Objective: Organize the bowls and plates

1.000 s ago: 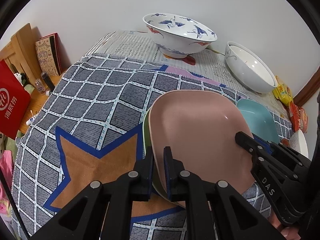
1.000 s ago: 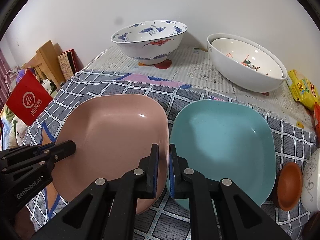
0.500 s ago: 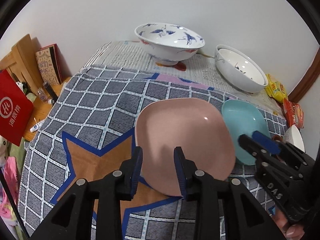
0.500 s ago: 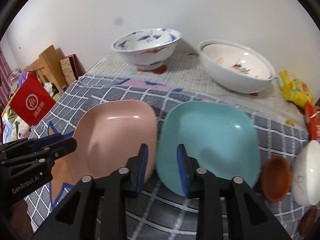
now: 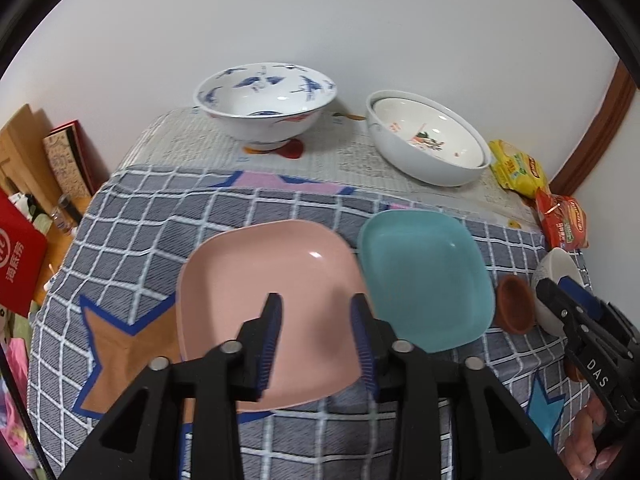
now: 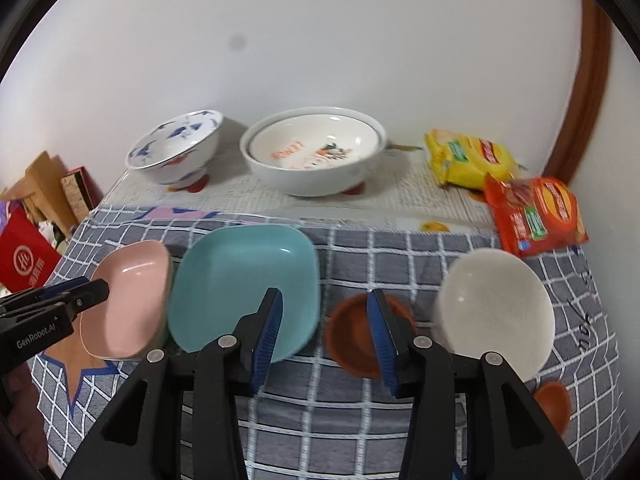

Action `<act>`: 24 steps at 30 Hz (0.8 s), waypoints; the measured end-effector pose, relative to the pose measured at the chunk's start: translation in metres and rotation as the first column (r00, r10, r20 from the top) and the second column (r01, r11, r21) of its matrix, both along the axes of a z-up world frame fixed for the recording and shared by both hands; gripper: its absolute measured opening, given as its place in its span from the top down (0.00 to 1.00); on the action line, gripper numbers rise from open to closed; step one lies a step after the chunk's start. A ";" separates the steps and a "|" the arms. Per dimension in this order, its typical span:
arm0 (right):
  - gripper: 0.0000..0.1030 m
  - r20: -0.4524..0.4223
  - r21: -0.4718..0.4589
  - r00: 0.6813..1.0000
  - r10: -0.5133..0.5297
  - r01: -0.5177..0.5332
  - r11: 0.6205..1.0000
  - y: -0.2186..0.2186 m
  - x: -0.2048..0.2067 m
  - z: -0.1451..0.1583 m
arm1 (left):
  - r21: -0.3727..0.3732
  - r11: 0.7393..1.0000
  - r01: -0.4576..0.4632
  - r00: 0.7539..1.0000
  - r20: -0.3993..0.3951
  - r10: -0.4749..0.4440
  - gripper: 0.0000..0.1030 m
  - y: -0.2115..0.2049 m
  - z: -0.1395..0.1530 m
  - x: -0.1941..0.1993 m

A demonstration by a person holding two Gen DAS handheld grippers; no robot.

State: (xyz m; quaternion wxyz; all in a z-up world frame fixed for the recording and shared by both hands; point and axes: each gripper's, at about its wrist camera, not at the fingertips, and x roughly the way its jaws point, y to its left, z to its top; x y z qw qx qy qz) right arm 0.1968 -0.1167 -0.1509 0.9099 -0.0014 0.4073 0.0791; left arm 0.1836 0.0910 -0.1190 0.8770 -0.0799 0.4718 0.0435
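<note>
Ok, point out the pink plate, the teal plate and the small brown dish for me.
pink plate (image 5: pixel 256 280), left wrist view, on its flat centre.
teal plate (image 5: pixel 424 276), left wrist view, on its inner floor.
small brown dish (image 5: pixel 516 304), left wrist view, on its inside.

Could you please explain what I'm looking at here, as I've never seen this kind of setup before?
There is no robot arm: a person holds a two-finger clamp in each hand, with a wide-angle camera on each that looks out along its fingers. One picture is from the left gripper, the other from the right gripper. Both are open and hold nothing. On the checked cloth lie a pink plate, which seems to sit on another plate, and beside it a teal plate. To its right are a small brown dish and a white bowl. Further back stand a blue-patterned bowl and two large white bowls, nested. Snack packets lie in the far right corner.
</note>
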 end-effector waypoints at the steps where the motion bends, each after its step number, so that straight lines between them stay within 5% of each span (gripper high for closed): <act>1: 0.57 -0.005 0.007 1.000 -0.004 0.004 1.000 -0.003 -0.001 -0.001 | 0.004 1.000 0.009 1.000 0.008 -0.009 0.56 -0.005 0.001 0.002; 24: 0.58 -0.053 0.050 0.998 0.042 -0.039 0.998 -0.001 0.042 -0.033 | 0.083 0.995 0.063 0.998 0.016 -0.065 0.55 -0.033 -0.015 0.060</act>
